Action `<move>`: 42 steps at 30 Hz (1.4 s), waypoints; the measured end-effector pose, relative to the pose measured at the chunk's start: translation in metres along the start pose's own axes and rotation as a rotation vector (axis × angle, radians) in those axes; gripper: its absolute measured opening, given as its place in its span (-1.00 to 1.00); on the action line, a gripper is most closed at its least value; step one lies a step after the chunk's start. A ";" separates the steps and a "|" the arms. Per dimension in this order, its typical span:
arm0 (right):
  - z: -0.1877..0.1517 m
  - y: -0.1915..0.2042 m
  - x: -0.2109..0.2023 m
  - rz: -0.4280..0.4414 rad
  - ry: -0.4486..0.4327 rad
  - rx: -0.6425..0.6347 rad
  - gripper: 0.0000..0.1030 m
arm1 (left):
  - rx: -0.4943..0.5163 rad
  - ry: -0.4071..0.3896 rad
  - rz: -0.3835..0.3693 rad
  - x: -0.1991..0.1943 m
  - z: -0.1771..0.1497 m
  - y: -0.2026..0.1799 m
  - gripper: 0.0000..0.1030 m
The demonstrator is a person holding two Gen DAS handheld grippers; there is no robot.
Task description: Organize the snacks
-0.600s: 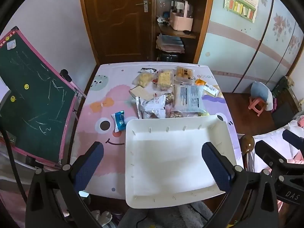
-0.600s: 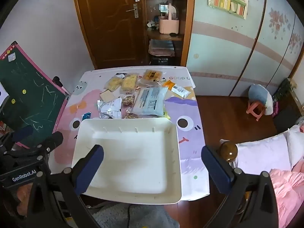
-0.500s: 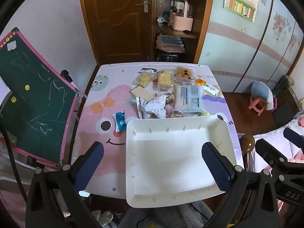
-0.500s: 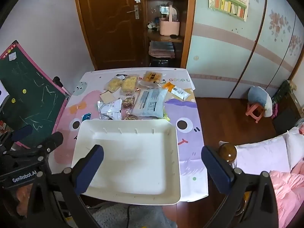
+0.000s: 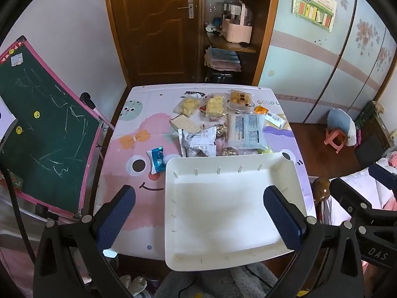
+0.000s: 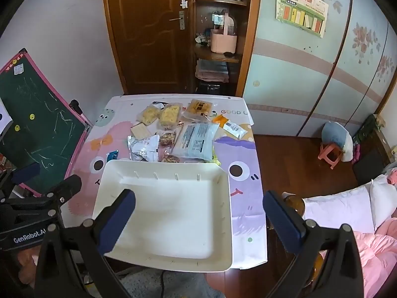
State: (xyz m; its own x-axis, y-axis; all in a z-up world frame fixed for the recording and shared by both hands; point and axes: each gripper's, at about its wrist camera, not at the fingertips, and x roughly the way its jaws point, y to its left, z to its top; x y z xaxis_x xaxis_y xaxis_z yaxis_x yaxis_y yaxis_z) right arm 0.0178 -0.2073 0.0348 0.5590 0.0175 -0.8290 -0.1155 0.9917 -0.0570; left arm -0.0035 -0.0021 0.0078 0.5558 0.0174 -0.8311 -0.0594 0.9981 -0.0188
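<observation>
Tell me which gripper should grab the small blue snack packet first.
Left, probably. The small blue snack packet lies just off the white plastic tray's left edge, on the open left gripper's side. The open right gripper would have to cross the tray.

I note the tray [image 5: 230, 213] on the table [image 5: 129, 154] at its near edge. Behind it, snack packets [image 5: 223, 126] lie clustered mid-table; one small packet [image 5: 157, 159] sits just beside the tray's far-left corner. A chalkboard [image 5: 42, 129] stands left of the table
</observation>
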 end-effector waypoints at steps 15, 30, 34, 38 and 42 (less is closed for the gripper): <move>0.002 0.004 0.001 0.006 -0.006 -0.010 1.00 | -0.007 -0.008 -0.002 -0.017 0.017 0.001 0.99; 0.004 0.008 0.005 0.014 -0.001 0.007 1.00 | -0.009 -0.011 -0.005 -0.017 0.016 0.000 0.98; 0.004 0.009 0.006 0.014 -0.003 0.007 1.00 | -0.009 -0.011 -0.010 -0.018 0.021 -0.001 0.98; 0.005 0.009 0.005 0.014 -0.005 0.008 1.00 | -0.010 -0.011 -0.012 -0.018 0.021 -0.001 0.98; 0.007 0.011 0.005 0.015 -0.010 0.011 1.00 | -0.010 -0.012 -0.009 -0.018 0.020 -0.002 0.98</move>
State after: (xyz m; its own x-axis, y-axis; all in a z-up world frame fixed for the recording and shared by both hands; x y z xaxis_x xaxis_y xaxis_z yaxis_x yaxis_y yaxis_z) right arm 0.0247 -0.1957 0.0341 0.5651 0.0331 -0.8243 -0.1150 0.9926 -0.0391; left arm 0.0027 -0.0029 0.0338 0.5661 0.0088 -0.8243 -0.0625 0.9975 -0.0322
